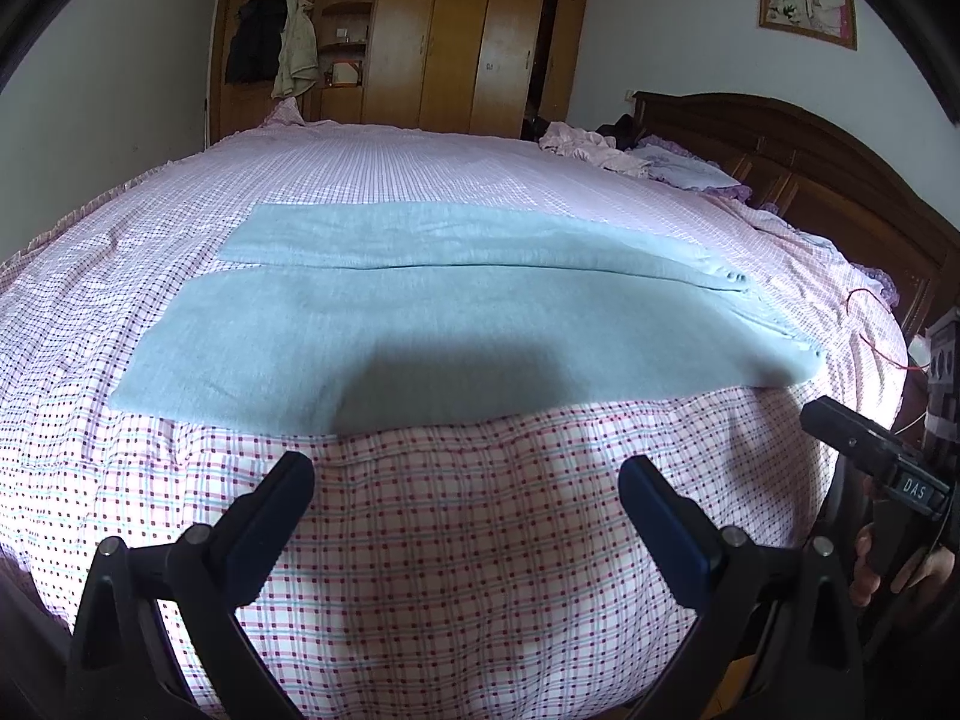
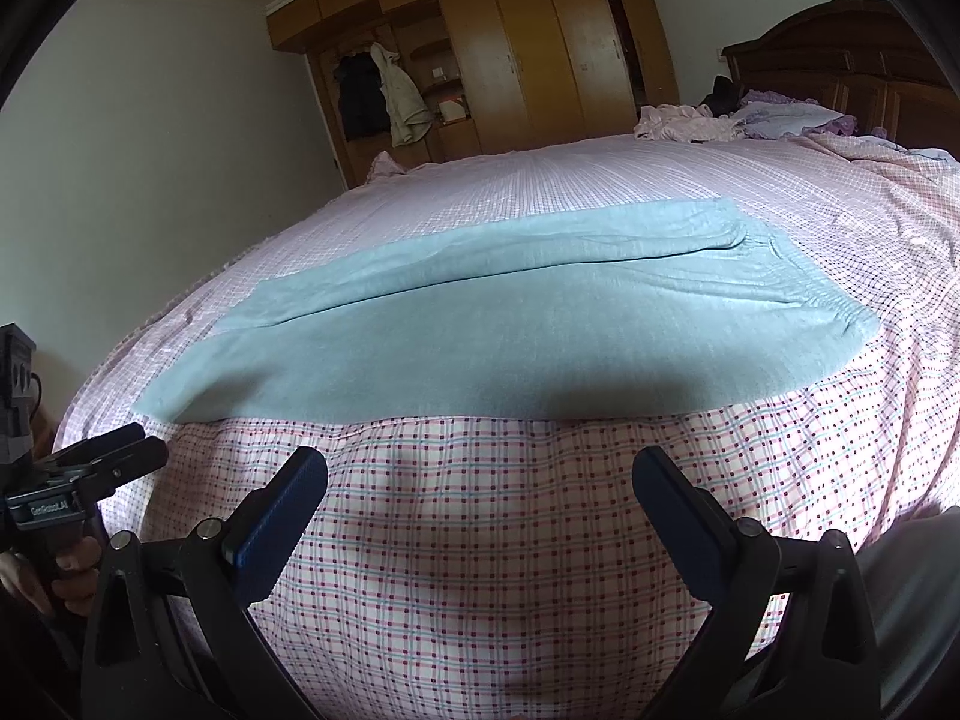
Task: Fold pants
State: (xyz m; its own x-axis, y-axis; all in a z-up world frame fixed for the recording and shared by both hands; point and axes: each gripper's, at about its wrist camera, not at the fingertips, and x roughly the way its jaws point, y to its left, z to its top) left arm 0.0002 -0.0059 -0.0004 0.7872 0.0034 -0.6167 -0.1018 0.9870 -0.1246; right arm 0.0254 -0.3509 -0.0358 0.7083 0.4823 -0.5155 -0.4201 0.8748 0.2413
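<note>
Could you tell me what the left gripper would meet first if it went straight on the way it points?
Probably the checked bedspread, then the near edge of the light blue pants; depth is unclear. The left gripper has open, empty jaws.

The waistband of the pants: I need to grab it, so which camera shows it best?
The right wrist view: the gathered waistband is closer, with visible puckers. The left wrist view shows it smaller, toward the right edge.
</note>
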